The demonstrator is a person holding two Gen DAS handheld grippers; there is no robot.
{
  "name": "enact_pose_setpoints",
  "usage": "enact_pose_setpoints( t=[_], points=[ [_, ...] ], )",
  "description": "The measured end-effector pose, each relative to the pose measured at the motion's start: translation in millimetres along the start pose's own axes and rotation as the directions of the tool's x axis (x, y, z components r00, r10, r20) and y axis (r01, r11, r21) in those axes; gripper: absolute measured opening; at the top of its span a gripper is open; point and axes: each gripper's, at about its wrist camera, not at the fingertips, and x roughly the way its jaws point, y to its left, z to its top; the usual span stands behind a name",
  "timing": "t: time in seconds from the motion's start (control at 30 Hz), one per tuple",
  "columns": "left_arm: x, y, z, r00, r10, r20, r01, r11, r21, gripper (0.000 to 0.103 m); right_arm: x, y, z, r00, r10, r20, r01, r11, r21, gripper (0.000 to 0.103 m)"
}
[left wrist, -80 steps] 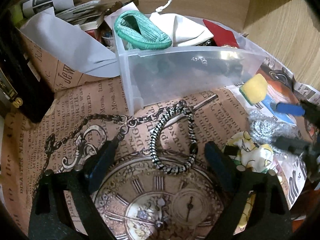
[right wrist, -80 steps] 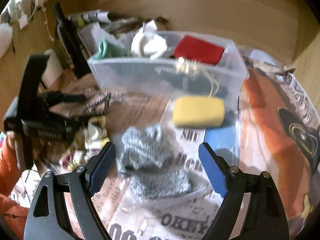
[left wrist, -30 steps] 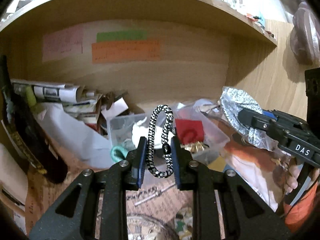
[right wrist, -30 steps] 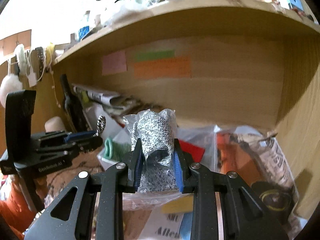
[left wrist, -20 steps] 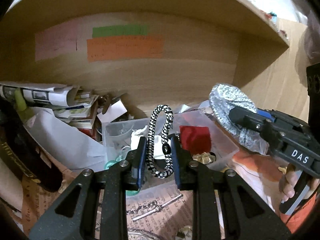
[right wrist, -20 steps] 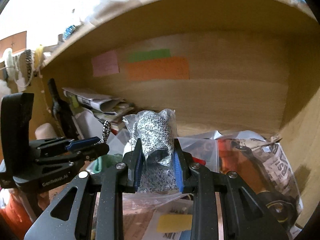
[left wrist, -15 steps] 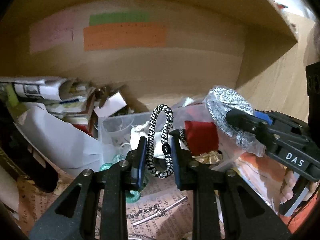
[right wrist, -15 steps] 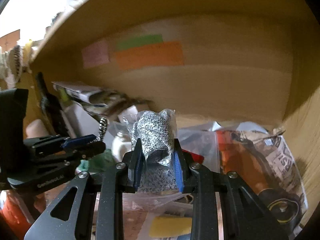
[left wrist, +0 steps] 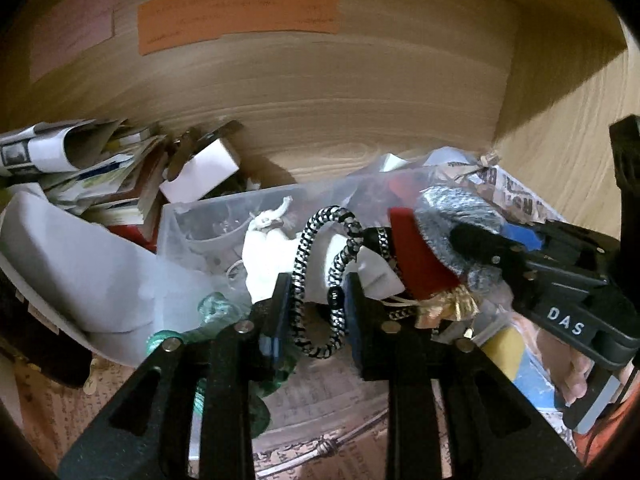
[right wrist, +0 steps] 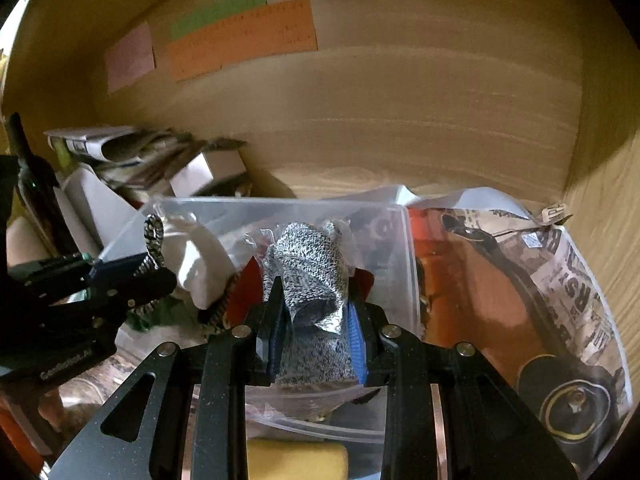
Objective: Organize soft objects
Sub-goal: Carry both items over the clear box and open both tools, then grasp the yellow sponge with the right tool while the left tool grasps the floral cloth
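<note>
My left gripper (left wrist: 316, 304) is shut on a black-and-white braided loop (left wrist: 320, 280) and holds it over the clear plastic bin (left wrist: 176, 220). My right gripper (right wrist: 314, 316) is shut on a bagged grey knit cloth (right wrist: 310, 276) and holds it over the same bin (right wrist: 404, 248). The bin holds a white pouch (left wrist: 268, 256), a red pad (left wrist: 416, 252) and a green braided band (left wrist: 212, 312). The left gripper shows at the left of the right wrist view (right wrist: 132, 280). The right gripper shows at the right of the left wrist view (left wrist: 520, 260).
The wooden back wall (left wrist: 320, 100) with coloured paper labels stands close behind the bin. A pile of papers and a white box (left wrist: 200, 168) lies at the left. A yellow sponge (right wrist: 296, 460) lies in front of the bin. Printed newspaper (right wrist: 560, 300) covers the shelf floor.
Both grippers picked up their objects from the newspaper, lifted them, then moved forward and down over the bin. The bin now sits right beneath the fingertips.
</note>
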Motion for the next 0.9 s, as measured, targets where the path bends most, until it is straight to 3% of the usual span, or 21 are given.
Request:
enact_pose_setpoints(
  t=[0.23,0.33,0.4,0.57,0.73,0.9],
  points=[
    [-2.7,-8.4,-3.3,1.000,-0.004,-0.007,0.004,1.000,0.024,0.050,4.6,3.3,-2.4,1.000,-0.010,-0.029,0.009,0.999,-0.033,0.027],
    [-8.6,-6.4,-3.1,1.000,-0.015,-0.003,0.015,1.000,0.012,0.057,2.6,5.5,-1.3,0.999,-0.011,-0.030,0.010,0.999,-0.042,0.036],
    [-13.8,-5.7,-2.5,1.000,-0.021,0.003,0.021,1.000,0.007,0.057,-2.4,6.6,-0.1,1.000,-0.004,-0.017,0.003,0.999,-0.051,0.048],
    [-35.8,-0.4,0.0,0.998,-0.052,0.034,0.052,0.998,-0.021,0.061,-26.7,14.5,3.2,0.999,-0.006,0.045,0.010,0.996,-0.087,0.059],
    [-63.5,1.3,0.6,0.994,-0.051,0.099,0.053,0.998,-0.020,0.078,-56.1,19.4,-0.5,0.994,0.006,0.111,0.006,0.994,-0.113,0.073],
    [-89.4,1.3,-3.7,0.987,-0.047,0.151,0.049,0.999,-0.004,0.092,-73.0,24.1,-9.9,0.992,0.029,0.125,-0.012,0.990,-0.138,0.085]
  ],
)
